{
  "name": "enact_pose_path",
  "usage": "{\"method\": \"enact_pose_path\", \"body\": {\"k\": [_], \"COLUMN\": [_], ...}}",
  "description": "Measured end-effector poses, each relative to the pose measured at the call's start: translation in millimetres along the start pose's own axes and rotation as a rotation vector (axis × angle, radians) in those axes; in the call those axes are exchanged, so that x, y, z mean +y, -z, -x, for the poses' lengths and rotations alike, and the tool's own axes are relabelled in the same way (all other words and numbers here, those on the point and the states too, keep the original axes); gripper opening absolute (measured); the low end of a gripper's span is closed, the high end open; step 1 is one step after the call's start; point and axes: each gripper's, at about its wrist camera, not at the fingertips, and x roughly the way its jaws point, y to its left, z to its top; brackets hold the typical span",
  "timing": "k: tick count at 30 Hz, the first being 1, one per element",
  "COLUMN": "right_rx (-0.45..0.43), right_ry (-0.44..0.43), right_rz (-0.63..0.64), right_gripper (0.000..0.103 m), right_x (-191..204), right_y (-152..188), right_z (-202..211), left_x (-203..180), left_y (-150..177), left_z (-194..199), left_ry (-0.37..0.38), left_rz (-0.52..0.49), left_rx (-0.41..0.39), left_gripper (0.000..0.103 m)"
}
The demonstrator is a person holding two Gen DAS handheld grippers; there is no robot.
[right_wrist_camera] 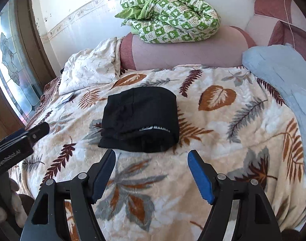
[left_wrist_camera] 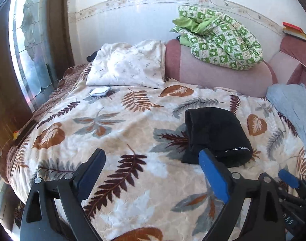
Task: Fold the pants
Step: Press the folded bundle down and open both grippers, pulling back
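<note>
Black pants [right_wrist_camera: 140,119], folded compact, flat on leaf-patterned blanket [right_wrist_camera: 223,140]

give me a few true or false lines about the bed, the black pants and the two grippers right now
1. The black pants lie in a folded bundle on the leaf-print blanket. True.
2. The right gripper is clamped on the pants. False: its jaws are open and empty, short of the bundle.
3. The left gripper holds nothing. True.
4. The green checked quilt is spread flat over the blanket. False: it sits bunched on the pink headboard.
5. A white pillow lies at the head of the bed. True.
</note>
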Motion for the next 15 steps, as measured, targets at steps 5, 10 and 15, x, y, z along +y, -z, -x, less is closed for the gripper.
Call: {"method": "enact_pose_path", "body": {"k": [5,10,15], "right_rx": [0.043,0.048,0.056], "right_ry": [0.002,0.003,0.006], "right_rz": [-0.022,-0.009,-0.018], "right_gripper": [0.08,0.08,0.081], "right_x": [7.7,13.5,11.5], "right_y": [16.5,23.2,26.9], "right_z": [-0.4,3.2,1.8], "left_x": [2.0,-0.1,-7.5], "left_y": [8.4,18.0,24.0], "left_z": [1.3,-1.5,-3.8], "left_ry": [-0.013,0.018,0.04], "left_rz": [-0.004,0.004,-0.016], "left_rx": [0.039,0.083,0.106], "left_gripper": [0.094,0.094,0.094]}}
